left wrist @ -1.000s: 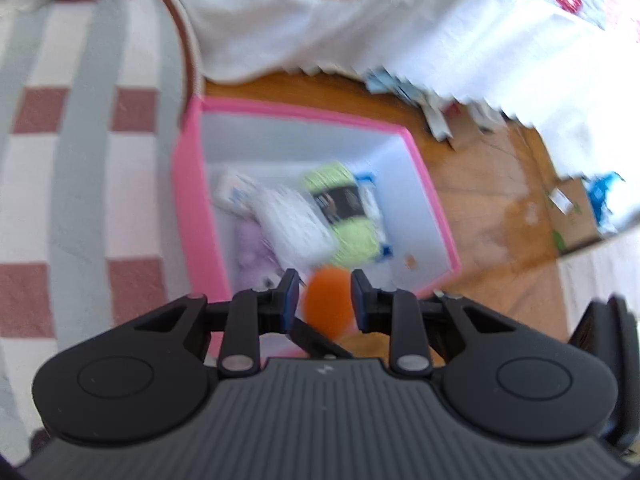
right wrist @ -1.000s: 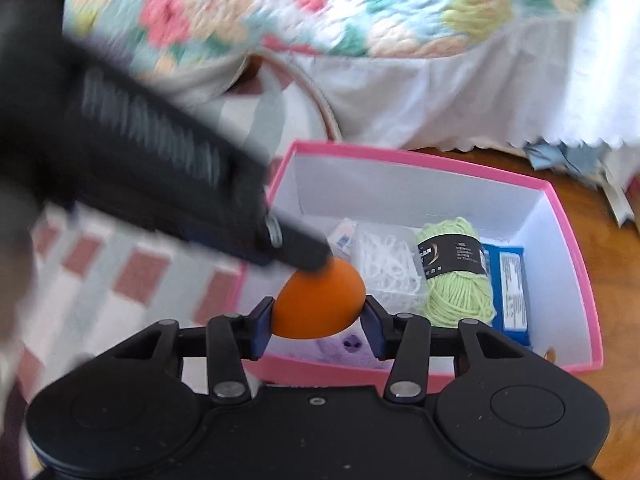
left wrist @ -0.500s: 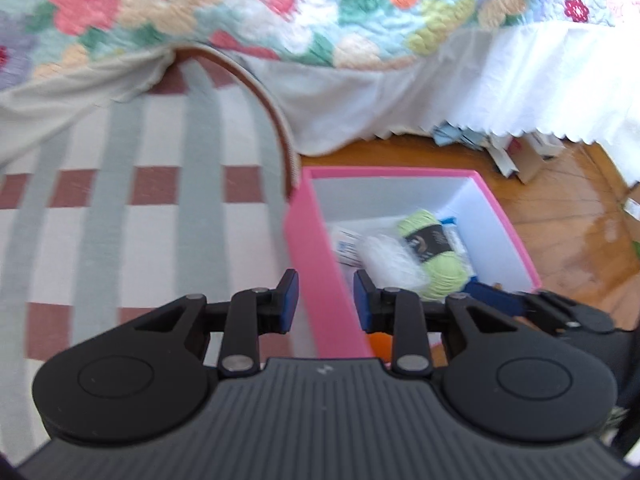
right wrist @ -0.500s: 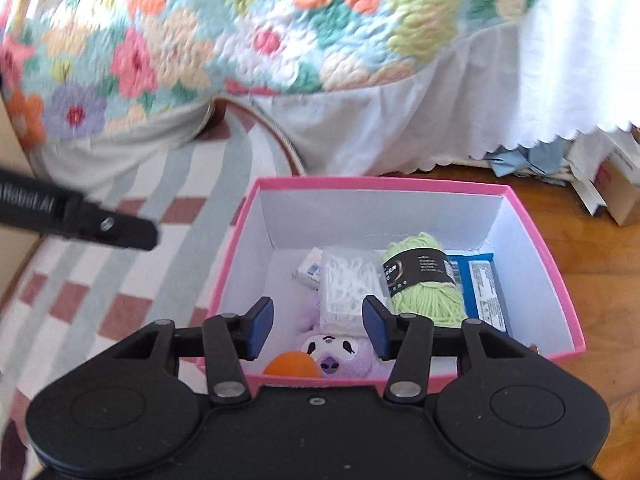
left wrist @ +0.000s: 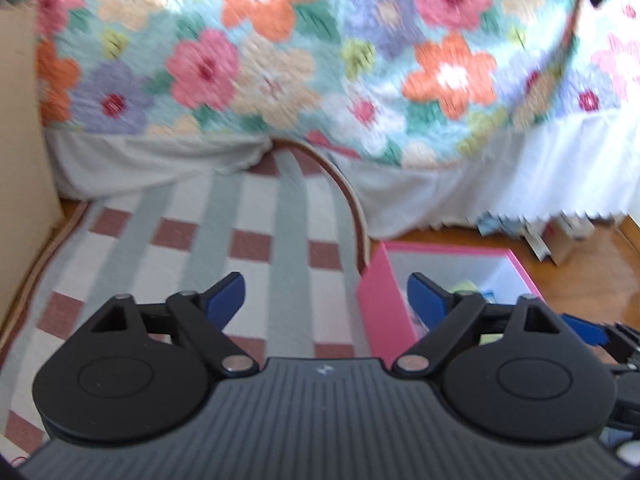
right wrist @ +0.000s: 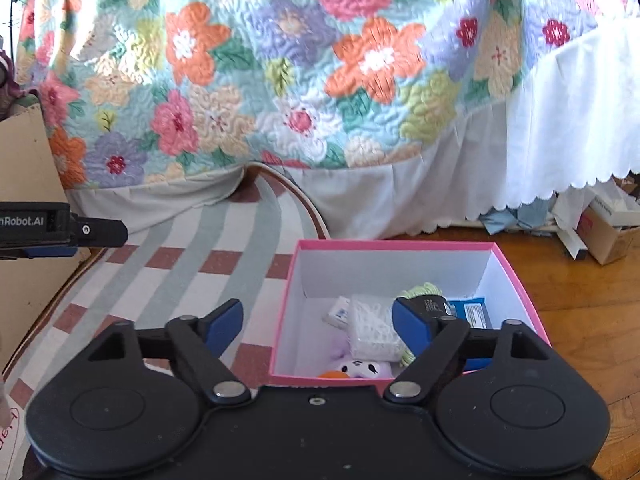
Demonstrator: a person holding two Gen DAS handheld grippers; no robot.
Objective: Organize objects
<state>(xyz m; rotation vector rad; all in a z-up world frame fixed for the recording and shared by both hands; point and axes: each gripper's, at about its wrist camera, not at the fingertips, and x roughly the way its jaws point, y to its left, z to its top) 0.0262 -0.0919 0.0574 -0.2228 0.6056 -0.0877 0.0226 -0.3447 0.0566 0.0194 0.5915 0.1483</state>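
Observation:
A pink box with white inside stands on the floor at the rug's edge. In it lie an orange ball, a purple plush toy, a white packet, green yarn and a blue packet. My right gripper is open and empty, raised above the box's near left corner. My left gripper is open and empty, over the rug just left of the box. Its side also shows at the left edge of the right wrist view.
A checked rug covers the floor on the left. A bed with a flowered quilt and white skirt stands behind. A cardboard panel is on the left. Papers and a small carton lie on the wood floor at right.
My right gripper let go of the orange ball, which now lies in the box. Both grippers opened wide and pulled up and back; the left moved off to the left.

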